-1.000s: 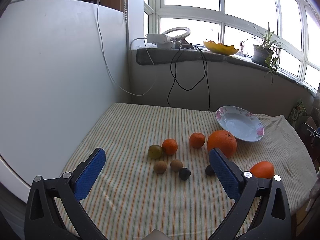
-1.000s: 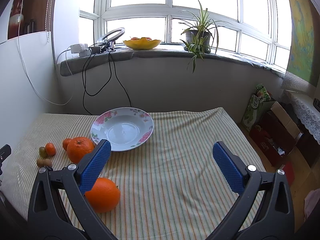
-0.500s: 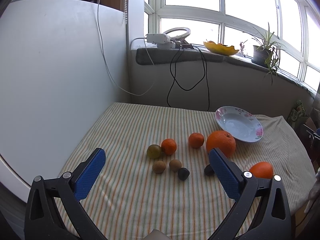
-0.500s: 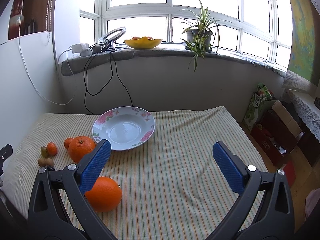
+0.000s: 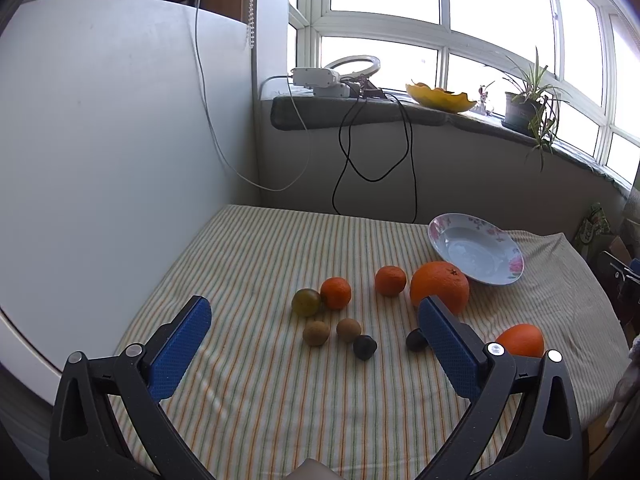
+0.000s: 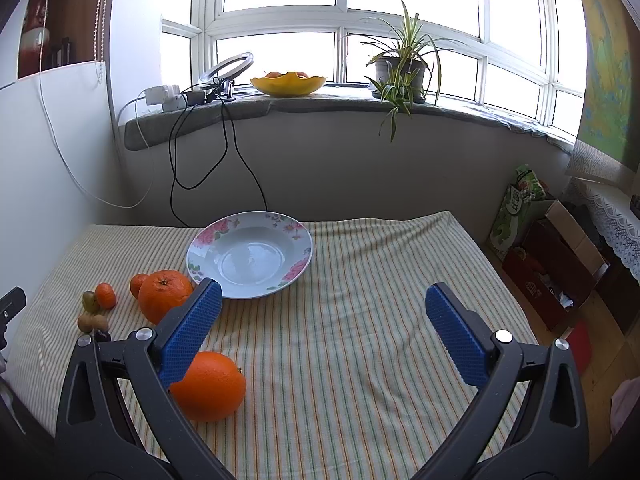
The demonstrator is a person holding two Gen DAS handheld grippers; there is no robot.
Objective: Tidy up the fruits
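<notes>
The left gripper (image 5: 314, 334) is spread wide with nothing in it, and the right gripper (image 6: 322, 322) is spread wide with nothing in it too. Both hang above a table with a striped cloth (image 6: 360, 320). Closest to the right gripper, one big orange (image 6: 208, 386) lies on the cloth, partly behind that gripper's left blue pad (image 6: 190, 332). In the left view, two small dark fruits (image 5: 365, 347) sit near the gripper (one peeks out from behind the right blue pad (image 5: 448, 344)). Just past them are two little brown fruits (image 5: 316, 333), side by side but not touching. A bit farther, a greenish round fruit (image 5: 306, 302) sits touching a small orange one (image 5: 336, 293). Another small orange one (image 5: 390, 280) sits to the right of it, just beside a second big orange (image 5: 439, 287). Behind that big orange is a white plate with pink flowers (image 6: 208, 236), and there is nothing in it. Far away, on the window ledge (image 6: 460, 110), there are a yellow bowl (image 6: 288, 85) with some fruit inside, a potted plant (image 6: 400, 70) with long leaves, and a round ring lamp (image 6: 228, 68) with black cords (image 6: 236, 152) hanging down the wall.
</notes>
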